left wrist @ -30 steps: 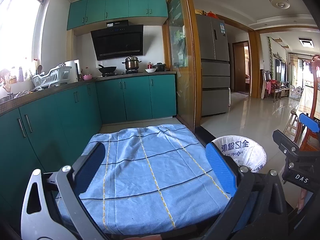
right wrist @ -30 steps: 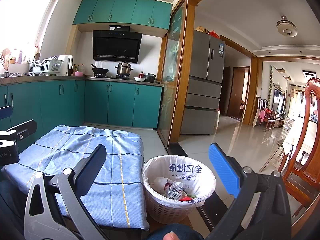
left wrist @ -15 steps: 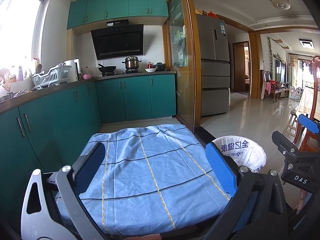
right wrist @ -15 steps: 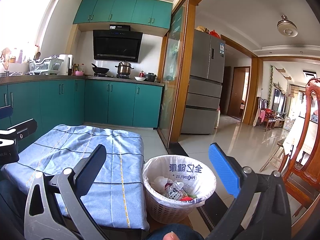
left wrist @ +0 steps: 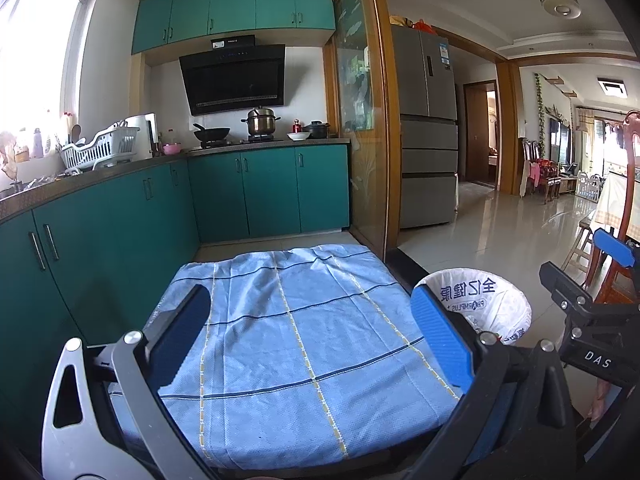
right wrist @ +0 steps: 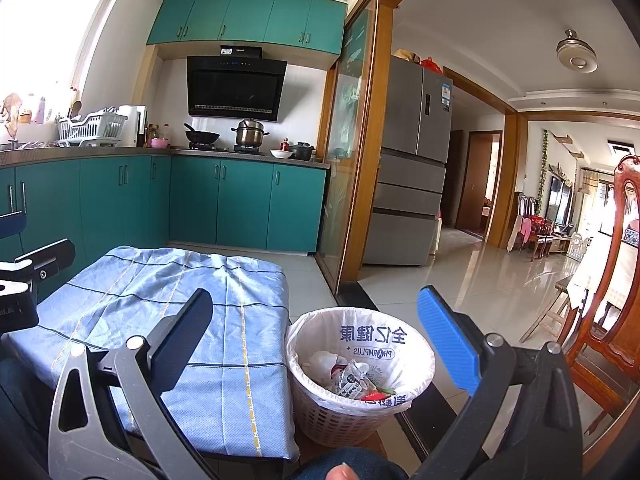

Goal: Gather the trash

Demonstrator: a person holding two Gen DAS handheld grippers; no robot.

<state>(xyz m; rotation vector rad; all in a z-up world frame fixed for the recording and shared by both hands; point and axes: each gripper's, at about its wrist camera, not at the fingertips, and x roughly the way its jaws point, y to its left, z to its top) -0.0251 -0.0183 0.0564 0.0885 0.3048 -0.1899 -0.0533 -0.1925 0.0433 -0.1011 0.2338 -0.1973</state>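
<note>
Trash (right wrist: pixel 352 376) sits in the lined basket (right wrist: pixel 360 412) just beside the counter's (left wrist: pixel 304 344) right edge; nothing has shifted this past second. I'm holding both tongs, left (left wrist: pixel 308 336) and right (right wrist: pixel 316 332), wide and empty, so collecting looks finished.

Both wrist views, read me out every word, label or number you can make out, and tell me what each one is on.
"DAS": on the right gripper body, left wrist view.
"PHARMPLUS": on the white bin liner, printed mirrored.
Large blue Chinese characters above it: also mirrored, not read with confidence.
Range hood label, fridge sticker, wrappers in the wastebasket: too small to read.
</note>
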